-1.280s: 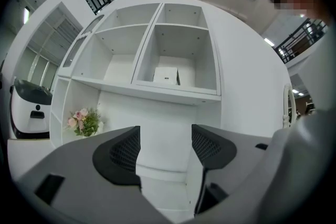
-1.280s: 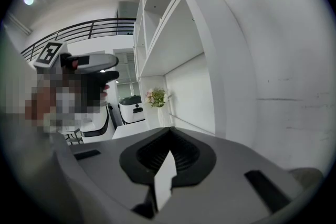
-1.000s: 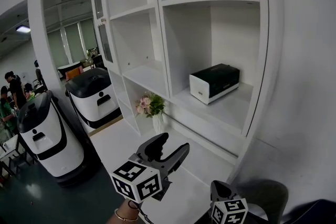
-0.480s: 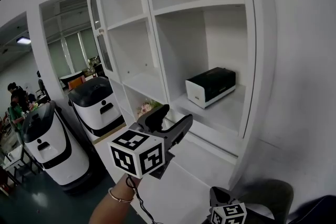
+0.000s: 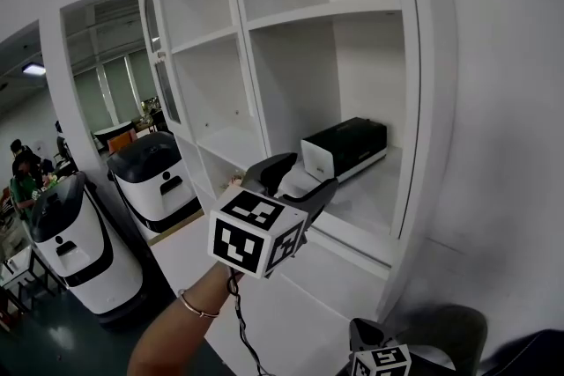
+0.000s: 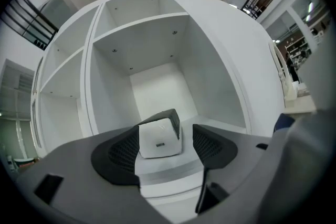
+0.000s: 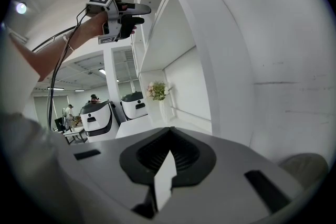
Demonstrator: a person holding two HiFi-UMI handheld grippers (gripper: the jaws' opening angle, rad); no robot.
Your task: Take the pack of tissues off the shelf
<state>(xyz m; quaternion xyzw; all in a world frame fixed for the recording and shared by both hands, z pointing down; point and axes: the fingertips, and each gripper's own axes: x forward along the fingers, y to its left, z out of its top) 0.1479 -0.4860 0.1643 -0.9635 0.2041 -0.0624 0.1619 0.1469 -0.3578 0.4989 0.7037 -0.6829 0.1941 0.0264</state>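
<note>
Risks first. Your left claw (image 5: 298, 179) looks short of the pack of tissues (image 5: 345, 151), w/ the tips not yet around it. Squeeze now and it prob. shuts on air, or clips only the near white end and tips the pack over.

The pack lies straight ahead of the claw on the shelf (image 5: 374, 200), near corner turned slightly toward you, so it's not square to the jaws. One jaw may meet that corner first and shove the pack deeper into the shelf or spin it. Line up before going in.

The shelf's front upright (image 5: 434, 145) stands close on the claw's right, and the board edge sits just below the tips. Drift right or dip and you knock the frame instead of reaching in. The pack also looks soft-sided, so a hard pinch could crush it. That's a guess from its look only.

Left claw: jaws wide apart and touching nothing. In the left gripper view the pack (image 6: 160, 138) shows in the gap between them but beyond the tips. The gap looks only a bit wider than the pack's end, so margin is thin.

Right claw (image 5: 363, 332) hangs low, well below and behind the left one. Its jaws are pressed together and it holds nothing.
</note>
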